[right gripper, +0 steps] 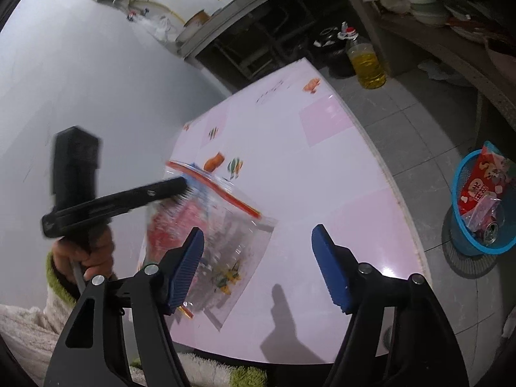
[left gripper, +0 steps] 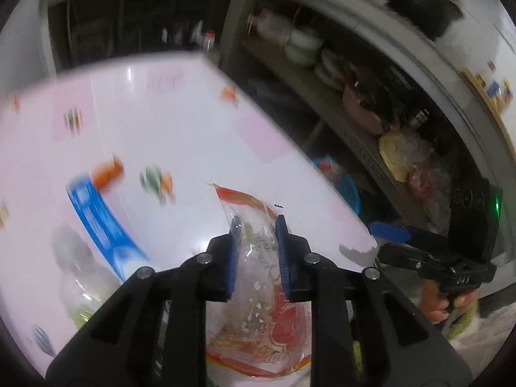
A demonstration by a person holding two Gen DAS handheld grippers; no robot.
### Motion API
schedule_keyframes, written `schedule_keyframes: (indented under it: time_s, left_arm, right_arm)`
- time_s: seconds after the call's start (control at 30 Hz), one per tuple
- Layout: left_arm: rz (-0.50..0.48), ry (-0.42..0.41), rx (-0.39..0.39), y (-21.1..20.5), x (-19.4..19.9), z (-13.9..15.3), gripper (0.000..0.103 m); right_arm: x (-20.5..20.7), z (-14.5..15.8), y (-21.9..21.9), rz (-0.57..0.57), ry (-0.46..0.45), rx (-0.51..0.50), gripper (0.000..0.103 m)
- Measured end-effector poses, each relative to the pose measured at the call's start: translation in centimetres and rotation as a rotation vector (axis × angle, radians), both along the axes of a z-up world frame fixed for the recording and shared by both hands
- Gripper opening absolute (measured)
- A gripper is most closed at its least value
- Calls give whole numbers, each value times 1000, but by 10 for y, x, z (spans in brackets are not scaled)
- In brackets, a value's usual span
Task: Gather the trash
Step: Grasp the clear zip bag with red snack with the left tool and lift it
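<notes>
Left claw [left gripper: 257, 238] pads against clear plastic bag [left gripper: 258, 267], both sides.

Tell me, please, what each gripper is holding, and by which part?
Left gripper pinches the clear zip bag across its middle; right gripper holds nothing.

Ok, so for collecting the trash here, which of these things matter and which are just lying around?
Part of the job:
- clear plastic bag, pinched in the left gripper
- blue waste basket on the floor, wrappers already inside
- right gripper, open, holding nothing

Just lying about:
- oil bottle on the floor
- bowls on the shelf
- pink table itself
</notes>
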State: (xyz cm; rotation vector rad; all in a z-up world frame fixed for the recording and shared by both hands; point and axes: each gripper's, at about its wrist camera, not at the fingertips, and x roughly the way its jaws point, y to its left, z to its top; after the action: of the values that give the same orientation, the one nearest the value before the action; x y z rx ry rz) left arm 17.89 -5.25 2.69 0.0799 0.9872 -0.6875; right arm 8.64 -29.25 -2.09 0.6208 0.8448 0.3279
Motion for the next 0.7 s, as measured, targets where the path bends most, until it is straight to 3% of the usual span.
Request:
schedule_keyframes:
  time_s: [0.13, 0.2, 0.27, 0.47, 0.57, 0.7]
  left_arm:
    - [-61, -273, 121, -39, -26, 38, 19]
    - [-125, -406, 213, -64, -46, 44, 19]
    - [-179, -476, 278, -87, -61, 40, 19]
    - [-370, -557, 480, -149, -118, -16, 21]
    - [-402, -599, 535, -165, -142, -38, 22]
    - [-415, -578, 561, -173, -161, -57, 22]
  right_arm:
    - [-7, 4, -23, -68, -17, 0, 68]
    - [-13, 4, -37, -111, -21, 0, 68]
    - [-16, 3, -48, -153, -20, -4, 68]
    - [-34, -2, -91, -289, -11, 14, 68]
    - [-44, -6, -106, -329, -2, 16, 68]
    - [-56, -19, -112, -337, 22, 30, 68]
